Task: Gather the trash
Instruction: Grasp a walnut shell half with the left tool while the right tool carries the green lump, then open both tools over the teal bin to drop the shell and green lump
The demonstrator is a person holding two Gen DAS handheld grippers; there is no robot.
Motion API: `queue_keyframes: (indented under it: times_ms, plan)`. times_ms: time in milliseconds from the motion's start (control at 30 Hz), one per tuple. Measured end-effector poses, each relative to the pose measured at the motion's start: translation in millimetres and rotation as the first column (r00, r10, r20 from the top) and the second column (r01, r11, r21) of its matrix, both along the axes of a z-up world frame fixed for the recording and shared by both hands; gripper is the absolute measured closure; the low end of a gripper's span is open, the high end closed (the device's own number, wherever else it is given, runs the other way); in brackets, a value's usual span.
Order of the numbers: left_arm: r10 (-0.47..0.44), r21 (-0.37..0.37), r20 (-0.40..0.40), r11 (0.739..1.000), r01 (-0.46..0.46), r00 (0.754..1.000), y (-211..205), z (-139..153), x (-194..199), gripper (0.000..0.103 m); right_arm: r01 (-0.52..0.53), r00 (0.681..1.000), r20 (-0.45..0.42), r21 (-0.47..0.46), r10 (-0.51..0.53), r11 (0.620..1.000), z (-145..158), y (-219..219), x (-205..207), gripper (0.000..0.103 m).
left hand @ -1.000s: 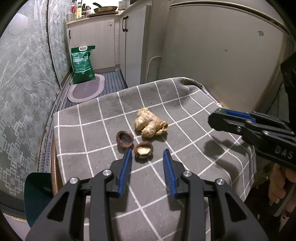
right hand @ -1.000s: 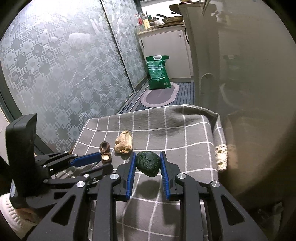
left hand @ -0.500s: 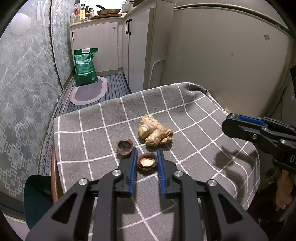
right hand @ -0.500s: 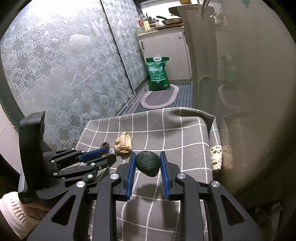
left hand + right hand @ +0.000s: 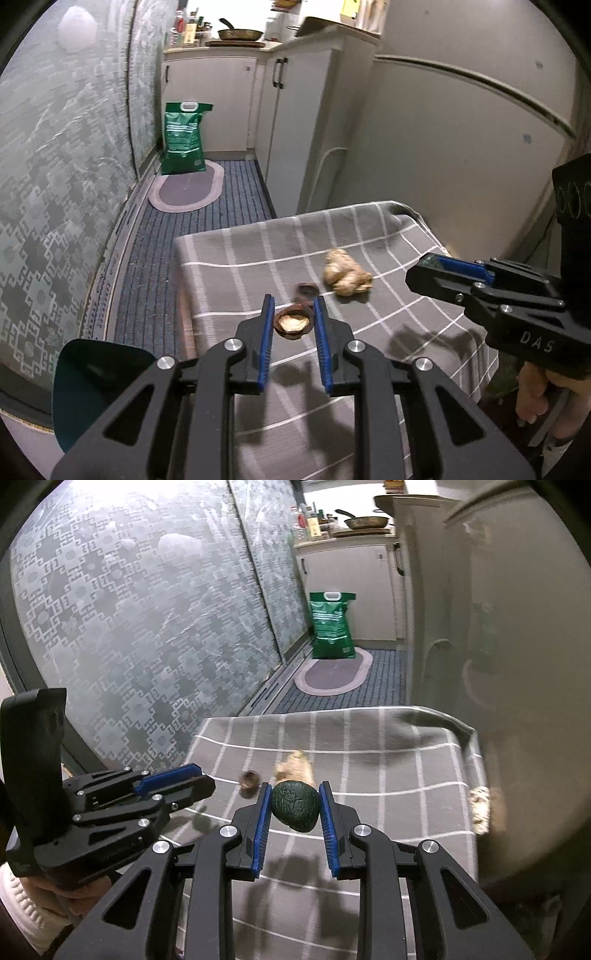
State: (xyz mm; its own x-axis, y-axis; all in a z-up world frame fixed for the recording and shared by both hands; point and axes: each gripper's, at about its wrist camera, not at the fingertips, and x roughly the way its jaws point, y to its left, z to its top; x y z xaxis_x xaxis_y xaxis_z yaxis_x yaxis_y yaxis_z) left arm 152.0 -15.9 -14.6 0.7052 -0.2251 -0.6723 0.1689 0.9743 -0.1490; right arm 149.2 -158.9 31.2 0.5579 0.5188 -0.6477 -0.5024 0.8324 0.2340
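Grey checked tablecloth (image 5: 373, 391) lay beneath both pairs of fingers, right gripper (image 5: 294, 805) pinched a dark green avocado skin (image 5: 295, 805), left gripper (image 5: 293, 320) had just closed, pinching a walnut half-shell (image 5: 293, 323), ginger root (image 5: 346, 277) ahead

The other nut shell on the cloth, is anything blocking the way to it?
Nothing visible blocks the other nut shell; it lies bare on the cloth beside the ginger. But the left gripper already holds a shell half.
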Motion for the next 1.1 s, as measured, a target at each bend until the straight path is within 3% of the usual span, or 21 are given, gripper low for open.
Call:
queue_keyframes:
  times_ms: [233,567,1100]
  plan:
    - [0.08,-0.014,0.0,0.997,-0.08,0.997,54.3,0.5,-10.7,0.08,-0.046,0.999,0.011,-0.014,0.046,0.999,6.4,38.3,-3.7,0.077]
    - [0.164,-0.013,-0.057,0.986,-0.165,0.985,119.5,-24.4,-27.2,0.08,-0.118,0.993,0.02,-0.024,0.118,0.993,14.3,94.7,-9.8,0.077]
    - [0.21,0.026,-0.193,0.978,-0.209,0.958,176.9,-80.1,-46.5,0.08,-0.217,0.976,0.01,-0.035,0.218,0.975,15.7,175.7,-22.6,0.077]
